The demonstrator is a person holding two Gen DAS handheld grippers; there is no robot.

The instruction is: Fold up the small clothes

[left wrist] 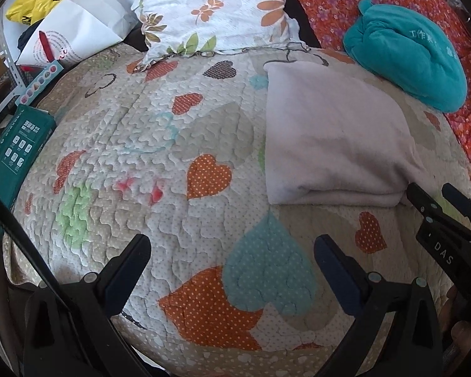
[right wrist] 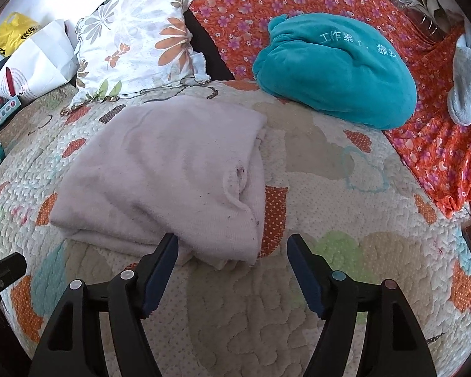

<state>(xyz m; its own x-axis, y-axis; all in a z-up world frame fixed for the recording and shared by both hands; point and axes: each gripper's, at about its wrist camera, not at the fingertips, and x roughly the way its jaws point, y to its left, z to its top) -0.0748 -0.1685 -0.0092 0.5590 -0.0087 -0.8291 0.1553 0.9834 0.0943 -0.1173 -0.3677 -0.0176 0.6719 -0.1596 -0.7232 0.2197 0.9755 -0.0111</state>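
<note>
Fingers of the left gripper (left wrist: 232, 251) stand wide apart and hold nothing, hovering over the quilted bedspread (left wrist: 141, 144), with black plastic arms and dark blue pads framing a teal heart patch and an orange dotted one. The right gripper (right wrist: 232, 251) is likewise spread and released, though less widely; its left pad sits right at the near edge of the folded pale-pink garment (right wrist: 160, 172), and whether it touches the cloth cannot be told. In the left wrist view the right gripper appears at the right edge, just beside the near right corner of that garment (left wrist: 336, 138). The garment lies flat on the bedspread as a thick rectangular bundle of soft, fuzzy knit, with stacked layers showing along its near edge and a small puckered fold with dark specks on its right side. The bedspread is a puffy, stitched patchwork of hearts in orange, teal, green and beige. Beyond the garment rests a rounded teal plush cushion (right wrist: 336, 69) with pale embroidered characters, lying partly on an orange floral sheet (right wrist: 439, 157). A floral pillow (right wrist: 135, 37) with ruffled edge leans at the far side, and a white paper bag (left wrist: 78, 31), a yellow plastic bag (left wrist: 31, 0) and a green box (left wrist: 15, 154) sit off to the left.
</note>
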